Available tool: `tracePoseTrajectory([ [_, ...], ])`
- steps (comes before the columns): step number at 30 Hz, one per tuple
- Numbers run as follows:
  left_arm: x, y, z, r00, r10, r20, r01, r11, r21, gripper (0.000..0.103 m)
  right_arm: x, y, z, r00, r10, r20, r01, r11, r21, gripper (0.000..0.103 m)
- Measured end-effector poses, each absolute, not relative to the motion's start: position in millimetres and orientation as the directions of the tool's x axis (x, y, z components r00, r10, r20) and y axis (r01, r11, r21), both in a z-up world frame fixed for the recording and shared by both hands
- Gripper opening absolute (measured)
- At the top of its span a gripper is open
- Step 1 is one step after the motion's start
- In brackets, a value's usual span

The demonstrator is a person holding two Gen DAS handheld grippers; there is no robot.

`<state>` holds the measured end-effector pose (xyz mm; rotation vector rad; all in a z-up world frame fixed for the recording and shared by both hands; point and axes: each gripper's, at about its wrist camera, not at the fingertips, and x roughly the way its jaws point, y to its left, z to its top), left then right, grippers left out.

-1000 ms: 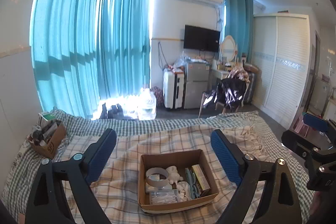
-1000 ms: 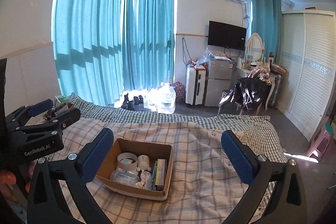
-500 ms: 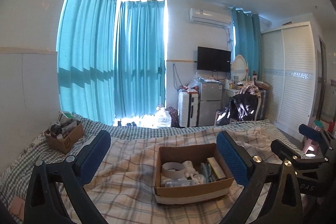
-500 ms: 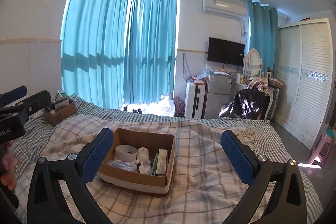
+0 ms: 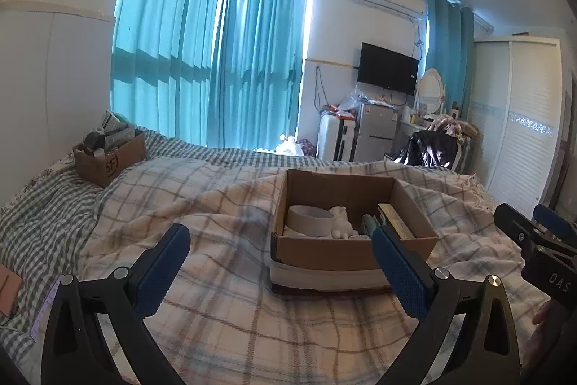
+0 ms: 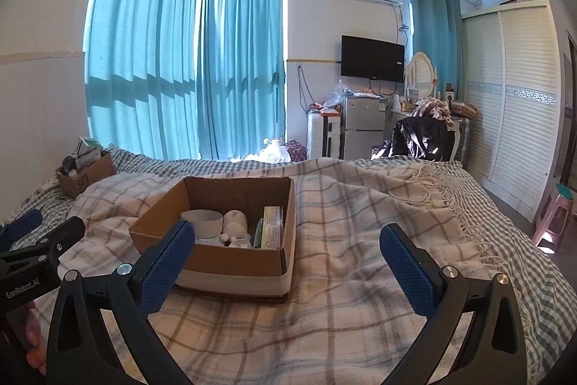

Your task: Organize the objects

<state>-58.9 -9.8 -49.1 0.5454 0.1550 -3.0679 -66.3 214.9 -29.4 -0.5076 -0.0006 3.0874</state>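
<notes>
Two grippers hang low over the bed, and neither has anything between its fingers; from the left wrist view, the left gripper (image 5: 279,249) has its blue-padded fingers spread wide above the plaid blanket (image 5: 223,305), nothing pinched; the open cardboard box (image 5: 346,251) sits on that blanket just ahead, towards the right finger, whose tip overlaps the box's near wall in the picture, though I cannot tell whether they touch; inside the box a roll of tape (image 5: 312,219) stands at the left, a white lumpy item beside it, and a yellowish carton (image 5: 395,221) along the right wall; a second, smaller box (image 5: 108,161), stuffed with odds and ends, rests well apart at the far left of the bed near the teal curtains (image 5: 216,53); the right gripper shows at the right edge, too little of it to judge there; from the right wrist view, the right gripper (image 6: 288,251) is likewise spread wide and holds nothing; the cardboard box (image 6: 230,262) lies ahead to the left, just behind the left finger's tip; the tape roll (image 6: 201,222) and the carton (image 6: 272,230) show inside; the smaller box (image 6: 84,177) sits far back left
</notes>
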Motion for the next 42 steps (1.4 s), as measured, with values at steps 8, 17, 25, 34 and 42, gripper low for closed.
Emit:
tracePoseTrajectory([
  [8, -52.4, -2.3, -42.5, -0.950, 0.022, -0.313, 0.002, -0.997, -0.078, 0.103, -63.9, 204.7, -28.9, -0.951, -0.006, -0.308, 0.020, -0.999, -0.042, 0.103],
  [17, -52.5, -4.4, -43.5, -0.948, 0.021, -0.317, 0.007, -0.996, -0.089, 0.103, -66.5, 200.1, -33.6, -0.945, -0.019, -0.325, 0.038, -0.998, -0.053, 0.103],
  [25, -52.9, -2.3, -43.9, -0.946, 0.021, -0.322, 0.005, -0.997, -0.080, 0.103, -67.1, 199.9, -33.7, -0.945, -0.019, -0.326, 0.037, -0.998, -0.051, 0.103],
  [34, -53.7, -1.5, -44.3, -0.944, 0.023, -0.330, 0.003, -0.997, -0.077, 0.103, -69.3, 199.5, -36.5, -0.942, -0.018, -0.335, 0.037, -0.998, -0.051, 0.103],
  [42, -53.7, -0.1, -44.3, -0.944, 0.027, -0.330, -0.005, -0.998, -0.069, 0.103, -69.8, 199.8, -37.4, -0.940, -0.015, -0.339, 0.035, -0.998, -0.052, 0.103],
])
